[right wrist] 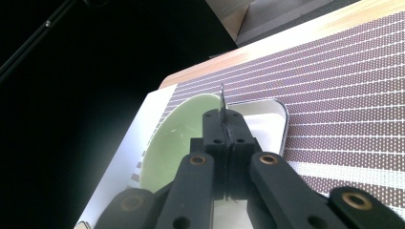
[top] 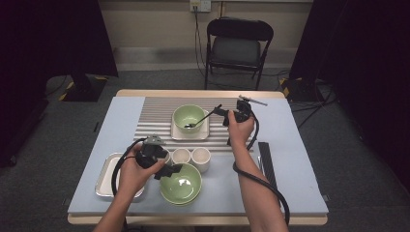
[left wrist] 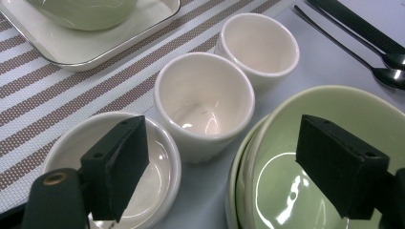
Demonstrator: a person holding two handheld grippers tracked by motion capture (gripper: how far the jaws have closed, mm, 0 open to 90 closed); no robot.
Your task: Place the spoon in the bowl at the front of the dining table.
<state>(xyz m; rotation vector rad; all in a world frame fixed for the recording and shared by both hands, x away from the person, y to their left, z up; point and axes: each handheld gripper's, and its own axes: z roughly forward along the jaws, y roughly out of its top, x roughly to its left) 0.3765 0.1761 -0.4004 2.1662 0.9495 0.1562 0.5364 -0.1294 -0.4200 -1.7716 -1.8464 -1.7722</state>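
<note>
My right gripper point(top: 223, 112) point(right wrist: 224, 126) is shut on the thin handle of a dark spoon point(top: 203, 118) point(right wrist: 222, 98). The spoon's head rests inside the far green bowl point(top: 188, 117) point(right wrist: 179, 131), which sits on a white square plate point(top: 205, 133) point(right wrist: 272, 126). My left gripper point(top: 171, 169) point(left wrist: 229, 162) hangs open and holds nothing. One of its jaws is over a small white saucer point(left wrist: 67, 148), the other over the near stacked green bowls point(top: 181, 186) point(left wrist: 296, 157). Two white cups point(top: 200, 157) point(left wrist: 203, 102) stand side by side just beyond it.
A metal tray point(top: 107, 176) lies at the near left under the left forearm. A long black case point(top: 267, 162) lies at the right, with two dark spoons point(left wrist: 387, 71) beside it. A striped mat point(top: 154, 118) covers the far middle. A folding chair point(top: 239, 46) stands behind the table.
</note>
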